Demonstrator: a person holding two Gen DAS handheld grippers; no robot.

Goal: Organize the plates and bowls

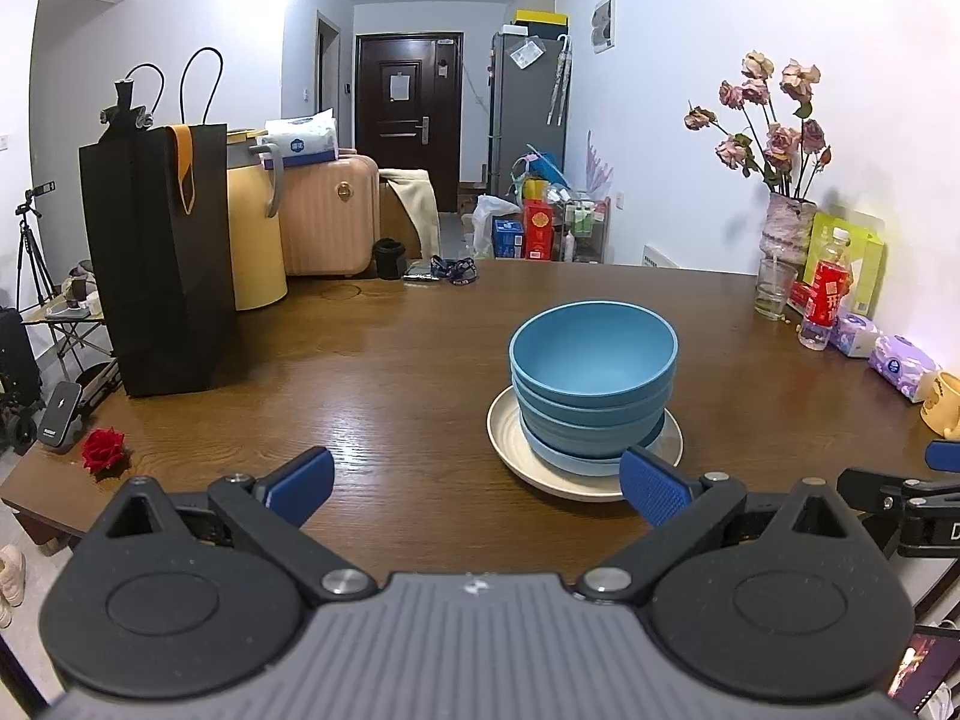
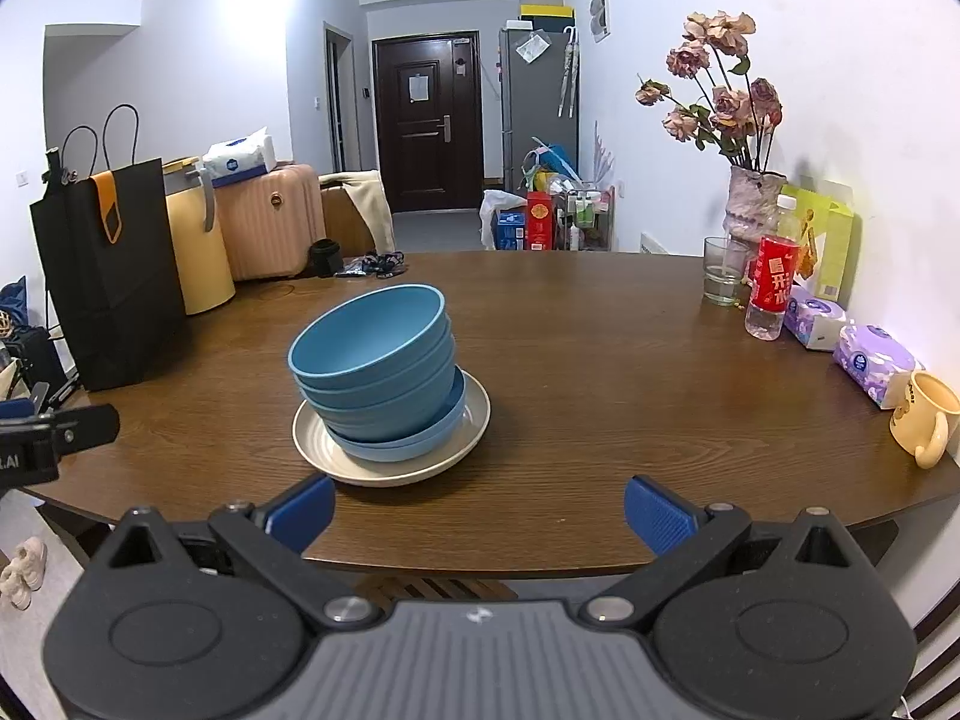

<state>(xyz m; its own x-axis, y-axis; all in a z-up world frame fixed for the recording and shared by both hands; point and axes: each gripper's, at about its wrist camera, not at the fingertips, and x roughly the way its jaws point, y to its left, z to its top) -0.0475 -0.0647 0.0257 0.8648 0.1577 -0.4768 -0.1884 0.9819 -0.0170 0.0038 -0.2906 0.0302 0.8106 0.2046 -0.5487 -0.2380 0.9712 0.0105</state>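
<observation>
A stack of blue bowls (image 1: 593,378) sits on a light blue plate (image 1: 576,459), which lies on a cream plate (image 1: 540,468) on the brown table (image 1: 360,372). The same stack (image 2: 375,360) on the cream plate (image 2: 474,420) shows in the right wrist view. My left gripper (image 1: 477,486) is open and empty, near the front of the stack, its right finger (image 1: 654,489) just before the plate rim. My right gripper (image 2: 480,510) is open and empty at the table's front edge, right of the stack.
A black paper bag (image 1: 159,252) stands at the table's left. A red rose (image 1: 103,449) lies at the front left corner. A vase of dried roses (image 2: 750,204), a glass (image 2: 723,270), a red-labelled bottle (image 2: 771,288), tissue packs (image 2: 873,363) and a yellow mug (image 2: 924,417) line the right side.
</observation>
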